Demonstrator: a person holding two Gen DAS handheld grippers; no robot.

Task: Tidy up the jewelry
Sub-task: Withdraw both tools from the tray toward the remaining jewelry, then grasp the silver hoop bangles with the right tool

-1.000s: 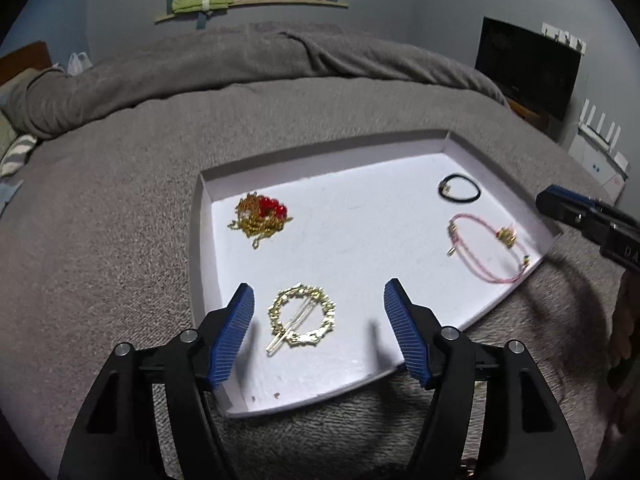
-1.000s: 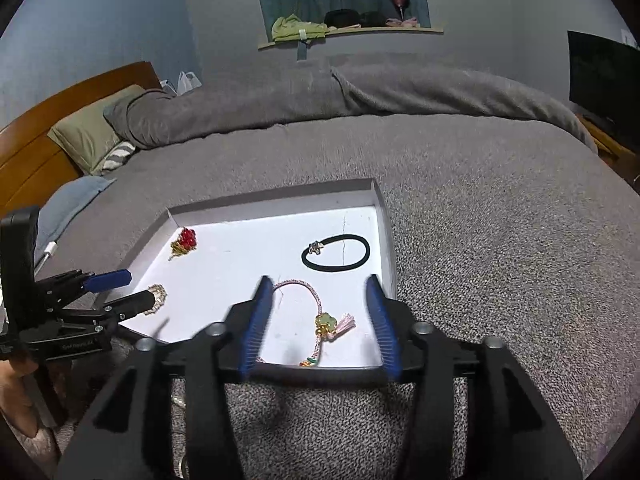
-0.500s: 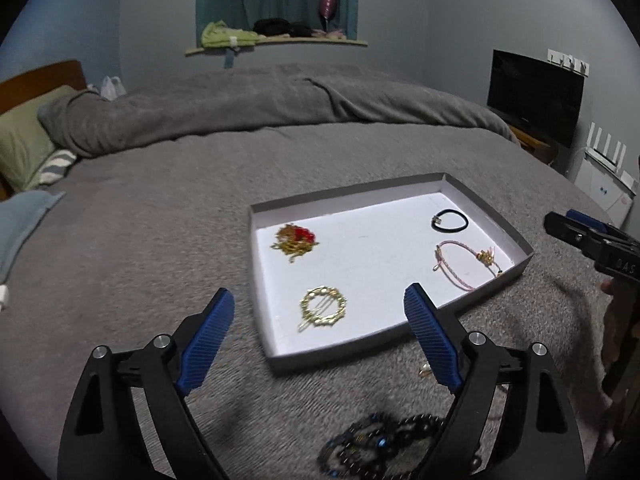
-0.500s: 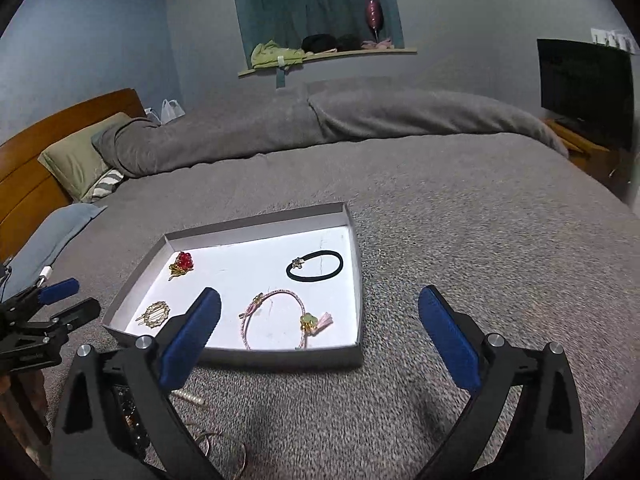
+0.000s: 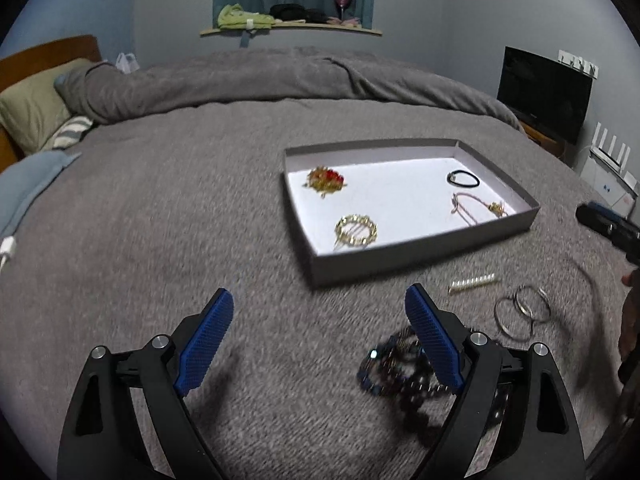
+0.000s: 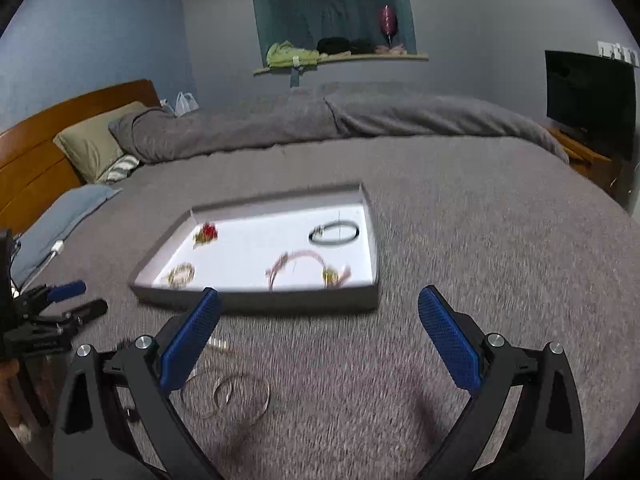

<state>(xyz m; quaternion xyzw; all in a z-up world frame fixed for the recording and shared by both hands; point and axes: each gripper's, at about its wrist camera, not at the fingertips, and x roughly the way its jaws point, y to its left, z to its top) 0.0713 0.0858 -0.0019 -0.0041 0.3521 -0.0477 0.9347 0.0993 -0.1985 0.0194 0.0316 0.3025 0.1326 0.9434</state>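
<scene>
A shallow grey tray (image 5: 420, 254) (image 6: 256, 304) lies on the grey bed cover. In it are a red and gold brooch (image 5: 325, 179), a gold ring clip (image 5: 356, 230), a black hair tie (image 5: 463, 179) and a pink cord bracelet (image 5: 472, 208). In front of the tray lie a dark beaded bracelet (image 5: 394, 368), silver hoops (image 5: 520, 316) (image 6: 224, 394) and a small gold bar clip (image 5: 474, 282). My left gripper (image 5: 320, 336) is open and empty, above the cover near the beads. My right gripper (image 6: 320, 336) is open and empty, in front of the tray.
The bed cover (image 5: 160, 220) stretches all around. Pillows (image 6: 92, 140) and a wooden headboard (image 6: 44, 120) are at the left. A black TV (image 5: 544, 92) stands at the right. A window shelf (image 5: 288, 30) holds clothes at the back.
Both grippers have pulled back from the tray and opened wider. The loose beads, hoops and bar clip in front of the tray have come into view.
</scene>
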